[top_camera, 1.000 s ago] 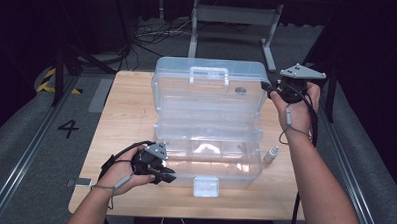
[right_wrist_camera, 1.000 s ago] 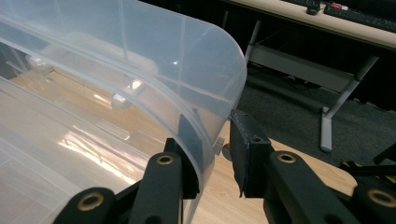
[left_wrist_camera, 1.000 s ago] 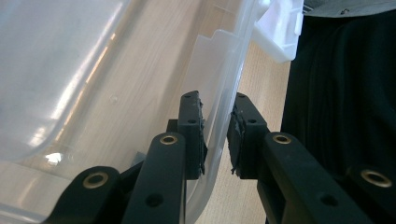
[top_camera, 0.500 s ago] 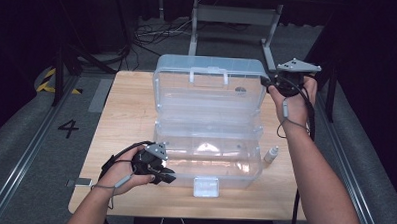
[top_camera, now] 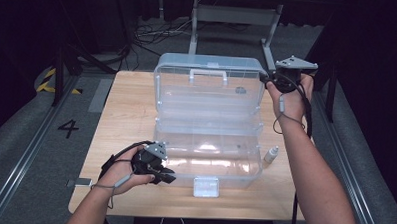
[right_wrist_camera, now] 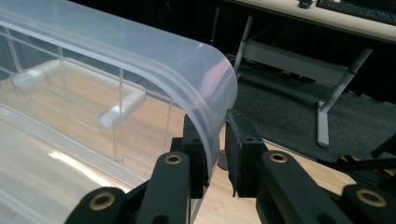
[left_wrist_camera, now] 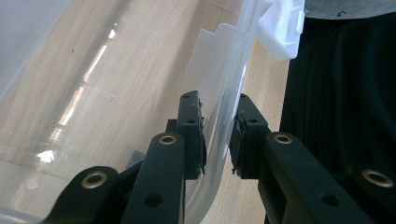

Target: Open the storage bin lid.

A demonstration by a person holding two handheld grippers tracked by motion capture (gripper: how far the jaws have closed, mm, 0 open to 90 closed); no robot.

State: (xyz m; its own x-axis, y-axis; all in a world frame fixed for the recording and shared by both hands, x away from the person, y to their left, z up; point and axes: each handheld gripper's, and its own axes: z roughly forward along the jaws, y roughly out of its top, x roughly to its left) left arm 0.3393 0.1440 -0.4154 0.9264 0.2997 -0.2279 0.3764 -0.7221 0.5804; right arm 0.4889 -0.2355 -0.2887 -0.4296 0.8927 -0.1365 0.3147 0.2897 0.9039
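A clear plastic toolbox stands open on the wooden table, its base near me and its lid tipped up behind. My left gripper is at the base's front left corner, and in the left gripper view its pads pinch the base's clear wall. My right gripper is at the lid's upper right corner. Its jaws have just been closing, and in the right gripper view the lid's rounded rim sits between the pads, held.
A small white bottle stands on the table right of the base. The box's white latch juts toward the table's front edge. A small tag lies at the table's front left corner. Metal stand legs rise behind the table.
My right hand has shifted slightly along the lid's top right corner, closing in on the rim. The left hand and the box have stayed in place.
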